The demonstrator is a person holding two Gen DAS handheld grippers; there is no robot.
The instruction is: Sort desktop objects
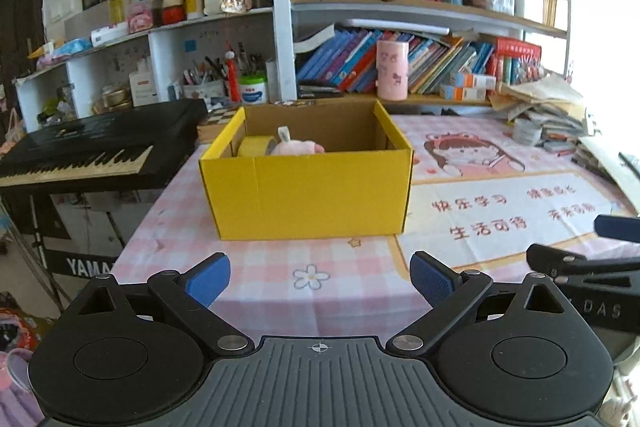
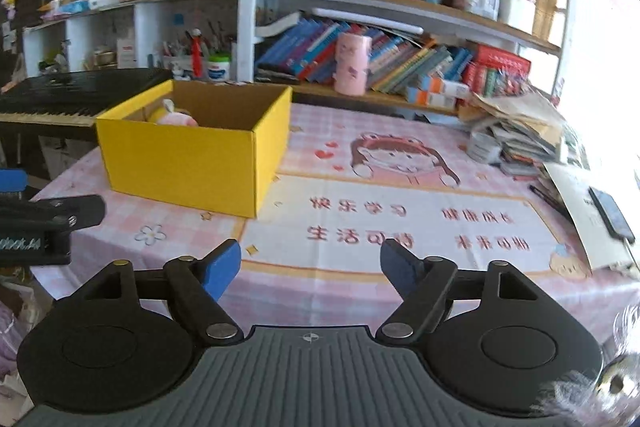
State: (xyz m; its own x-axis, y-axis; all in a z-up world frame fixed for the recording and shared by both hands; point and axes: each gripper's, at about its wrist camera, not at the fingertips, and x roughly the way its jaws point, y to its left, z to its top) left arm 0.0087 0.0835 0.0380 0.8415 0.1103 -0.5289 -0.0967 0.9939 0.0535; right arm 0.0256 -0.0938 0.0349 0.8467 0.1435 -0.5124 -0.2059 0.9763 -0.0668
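Observation:
A yellow cardboard box point(image 1: 308, 187) stands open-topped on the pink chequered table mat point(image 1: 280, 267), straight ahead of my left gripper point(image 1: 319, 269). Inside it lie a yellow tape roll point(image 1: 256, 146) and a pink plush toy point(image 1: 300, 148). The left gripper is open, with only mat between its blue pads. In the right wrist view the box point(image 2: 188, 159) sits ahead to the left, with the plush toy point(image 2: 178, 118) showing over its rim. My right gripper point(image 2: 310, 255) is open above the printed mat and holds nothing. A finger point(image 1: 618, 229) of it shows at the right edge of the left wrist view.
A black keyboard piano point(image 1: 92, 151) adjoins the table's left side. Bookshelves point(image 1: 420, 11) and a pink cup point(image 1: 393, 70) line the back. A pile of papers point(image 2: 516, 131), a grey tape roll point(image 2: 484, 147) and a phone point(image 2: 612, 215) lie at the right. Something furry point(image 2: 592, 395) blurs the lower right corner.

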